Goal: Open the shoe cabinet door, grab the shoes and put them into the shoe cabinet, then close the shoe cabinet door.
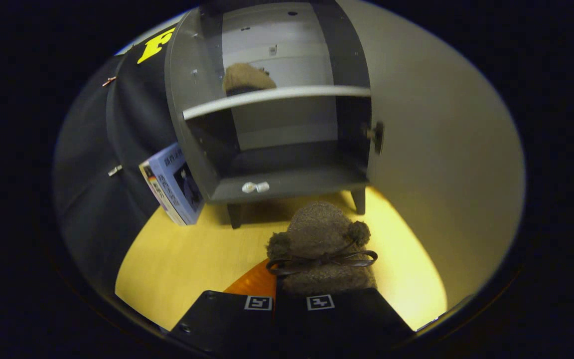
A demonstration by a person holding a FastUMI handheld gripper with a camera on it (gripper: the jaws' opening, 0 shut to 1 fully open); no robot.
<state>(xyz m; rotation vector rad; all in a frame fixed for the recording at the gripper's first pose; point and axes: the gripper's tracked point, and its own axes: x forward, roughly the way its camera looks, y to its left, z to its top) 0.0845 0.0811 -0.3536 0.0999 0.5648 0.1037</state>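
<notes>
Shoe [323,249] sits clamped in my gripper [289,299], both fingers pressed on its heel, toe pointing at the open shoe cabinet [277,179] just ahead. 1 more shoe [244,77] rests on the upper shelf [272,97].

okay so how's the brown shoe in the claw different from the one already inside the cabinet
The held shoe sits just ahead of the claw, over the yellow floor; the stored shoe rests on the cabinet's upper shelf. The held shoe shows a dark bow and pompoms; the stored shoe shows only a rounded top, its lower part hidden by the shelf. Both look like fuzzy brown material.
</notes>
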